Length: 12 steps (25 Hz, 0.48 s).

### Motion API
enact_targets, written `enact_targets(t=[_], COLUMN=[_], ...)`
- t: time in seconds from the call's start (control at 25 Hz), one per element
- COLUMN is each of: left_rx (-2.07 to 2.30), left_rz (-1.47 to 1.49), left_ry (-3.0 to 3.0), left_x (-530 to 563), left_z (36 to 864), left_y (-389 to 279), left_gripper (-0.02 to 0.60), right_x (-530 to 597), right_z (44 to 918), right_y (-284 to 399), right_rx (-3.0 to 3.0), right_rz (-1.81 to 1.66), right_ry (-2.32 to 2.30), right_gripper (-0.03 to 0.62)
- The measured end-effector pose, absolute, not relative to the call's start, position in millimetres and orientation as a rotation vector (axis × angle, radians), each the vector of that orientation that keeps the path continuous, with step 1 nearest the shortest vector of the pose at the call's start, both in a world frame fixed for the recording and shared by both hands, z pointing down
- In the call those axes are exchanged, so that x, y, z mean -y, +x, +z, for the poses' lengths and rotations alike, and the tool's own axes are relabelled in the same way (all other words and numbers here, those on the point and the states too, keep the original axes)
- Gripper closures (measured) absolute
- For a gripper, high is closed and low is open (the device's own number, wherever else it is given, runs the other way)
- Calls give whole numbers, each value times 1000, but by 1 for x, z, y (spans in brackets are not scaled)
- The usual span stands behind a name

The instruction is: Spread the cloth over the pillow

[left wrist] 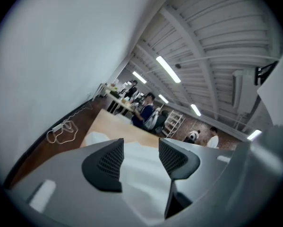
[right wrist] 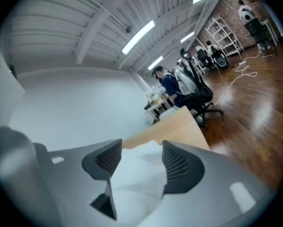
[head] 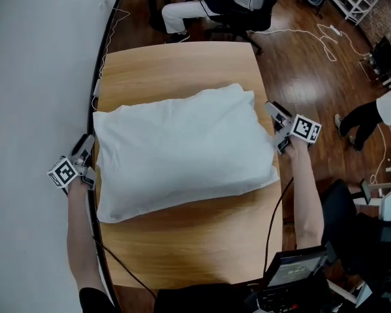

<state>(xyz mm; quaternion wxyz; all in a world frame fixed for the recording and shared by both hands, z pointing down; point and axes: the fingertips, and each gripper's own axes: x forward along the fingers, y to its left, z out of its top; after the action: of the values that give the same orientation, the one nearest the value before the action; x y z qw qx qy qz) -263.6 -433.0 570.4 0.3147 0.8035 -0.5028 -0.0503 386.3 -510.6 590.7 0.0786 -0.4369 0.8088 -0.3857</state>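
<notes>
The left gripper (head: 87,156) has its fingers (left wrist: 108,167) apart, clamped on nothing. In the left gripper view (left wrist: 141,157) the white cloth (left wrist: 141,176) fills the gap between them and runs on ahead of the tips, but neither ribbed pad presses it. To the outer side of the left finger rises a pale wall (left wrist: 47,56). Beyond the tips the wooden table (left wrist: 108,122) stretches away to a seated person (left wrist: 145,110) at its far end.

The right gripper (head: 277,128) is parted likewise (its pads clear of the fabric on both sides). In the right gripper view (right wrist: 137,157) a fold of the cloth (right wrist: 134,186) lies between and just below the fingers (right wrist: 179,167), with the table's (right wrist: 179,124) edge ahead of the tips and the wood floor (right wrist: 254,108) off to the outer side of the right finger.

From the head view the cloth (head: 182,152) lies spread on the table (head: 182,253), between the two grippers. The pillow is wholly covered and shows only as a swell under it. The cloth's left edge is just beside the left fingers, and its right edge is just beside the right ones. Its near right corner lies flat on the wood, a little nearer the person than the right fingertips.
</notes>
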Motion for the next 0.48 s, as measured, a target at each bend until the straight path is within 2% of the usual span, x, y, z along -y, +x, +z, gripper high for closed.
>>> enact_targets(t=[0.12,0.2,0.28,0.32,0.48], left_rx=[1261,1173,1090,1051,884], left_rz=[-412,-575,-685,-709,-666], left_ry=[2328,2447,2512,2526,2537], left_x=[366,297,227,195,81], left_z=[485,442,418,414,413], left_y=[-229,-207,-184,-171,-113], left_gripper=[410,496,537,571,578], right_x=[429,349,264,224,87], right_z=[515,480,468,473,528], right_y=[377,361,335,318,224], right_rx=[-2409,-2398,-2396,-2400,-2436], right_rz=[-860,-744,-723,-759,-1080], right_ry=[-1243,-1190,-1135,-1109,-963], right_gripper=[394,493,585,591,591])
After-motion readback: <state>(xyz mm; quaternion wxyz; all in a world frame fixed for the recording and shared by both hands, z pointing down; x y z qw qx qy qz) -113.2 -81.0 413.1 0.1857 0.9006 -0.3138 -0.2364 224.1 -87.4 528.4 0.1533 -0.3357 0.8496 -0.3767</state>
